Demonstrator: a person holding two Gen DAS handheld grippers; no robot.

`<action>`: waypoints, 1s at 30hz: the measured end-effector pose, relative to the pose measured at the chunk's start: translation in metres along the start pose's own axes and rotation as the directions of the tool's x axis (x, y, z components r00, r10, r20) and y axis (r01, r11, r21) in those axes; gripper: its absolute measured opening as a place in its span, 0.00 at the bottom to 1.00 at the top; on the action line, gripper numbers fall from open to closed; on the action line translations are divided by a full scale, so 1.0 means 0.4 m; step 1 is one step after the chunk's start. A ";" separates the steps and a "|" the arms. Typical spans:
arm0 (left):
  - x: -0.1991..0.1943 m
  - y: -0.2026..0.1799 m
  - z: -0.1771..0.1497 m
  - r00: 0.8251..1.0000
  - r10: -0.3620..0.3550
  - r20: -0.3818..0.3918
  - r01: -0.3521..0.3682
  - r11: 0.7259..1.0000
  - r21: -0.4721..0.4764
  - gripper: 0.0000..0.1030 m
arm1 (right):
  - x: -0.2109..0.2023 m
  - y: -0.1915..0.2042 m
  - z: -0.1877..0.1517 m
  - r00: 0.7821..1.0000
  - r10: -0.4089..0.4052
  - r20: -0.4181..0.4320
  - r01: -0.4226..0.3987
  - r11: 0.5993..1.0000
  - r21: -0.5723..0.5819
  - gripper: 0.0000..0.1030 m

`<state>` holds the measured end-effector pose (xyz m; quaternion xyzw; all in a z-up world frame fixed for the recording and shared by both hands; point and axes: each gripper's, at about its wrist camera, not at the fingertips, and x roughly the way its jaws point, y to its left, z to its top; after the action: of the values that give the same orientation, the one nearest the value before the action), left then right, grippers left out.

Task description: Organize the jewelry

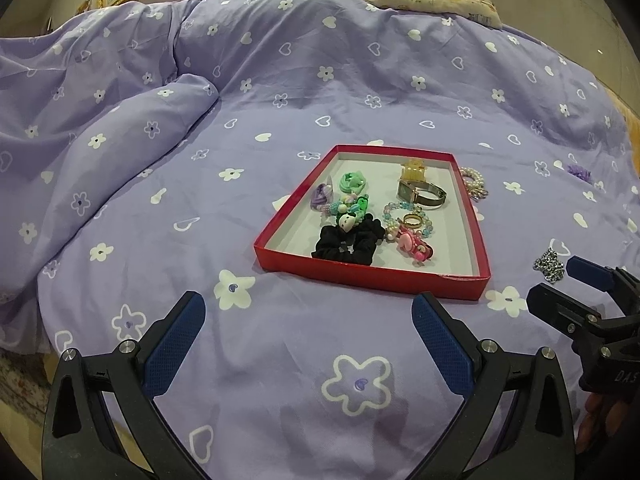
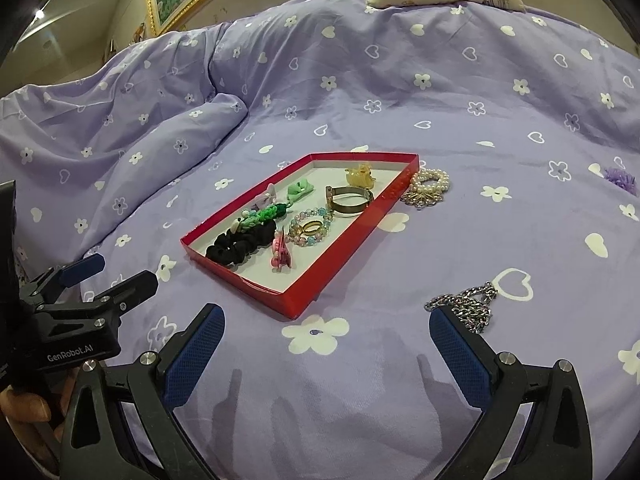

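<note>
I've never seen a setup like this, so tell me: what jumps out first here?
A shallow red tray sits mid-bed on a lilac flowered bedspread, holding a black scrunchie, a watch and beaded bracelets. A silver chain lies loose on the cover by the open right gripper; a pearl bracelet rests just outside the tray's far corner.

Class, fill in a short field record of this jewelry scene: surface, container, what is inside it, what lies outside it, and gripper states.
Surface: purple bedspread
Container: red tray
Inside: black scrunchie, watch, beaded bracelet, yellow claw clip
Outside: silver chain, pearl bracelet, purple scrunchie
Left gripper: open, empty
Right gripper: open, empty
</note>
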<state>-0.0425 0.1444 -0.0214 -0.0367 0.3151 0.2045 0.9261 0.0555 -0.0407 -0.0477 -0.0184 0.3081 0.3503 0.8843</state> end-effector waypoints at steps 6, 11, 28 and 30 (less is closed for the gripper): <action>-0.009 -0.010 -0.002 1.000 -0.003 0.005 0.003 1.000 0.013 1.00 | -0.001 0.000 0.000 1.000 0.004 0.000 -0.004 1.000 0.006 1.00; -0.019 -0.016 0.002 1.000 -0.008 0.015 0.008 1.000 0.013 1.00 | -0.006 -0.001 0.003 1.000 0.005 0.007 -0.005 1.000 0.012 1.00; -0.030 -0.012 0.008 1.000 -0.021 0.023 0.021 1.000 0.001 1.00 | -0.021 0.005 0.007 1.000 0.011 0.027 -0.011 1.000 0.005 1.00; -0.031 -0.012 0.009 0.999 -0.023 0.024 0.023 1.000 0.001 1.00 | -0.024 0.008 0.009 0.999 0.011 0.030 -0.011 1.000 0.002 1.00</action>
<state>-0.0474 0.1364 -0.0113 -0.0376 0.3038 0.1943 0.9320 0.0500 -0.0433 -0.0390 -0.0106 0.2952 0.3552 0.8869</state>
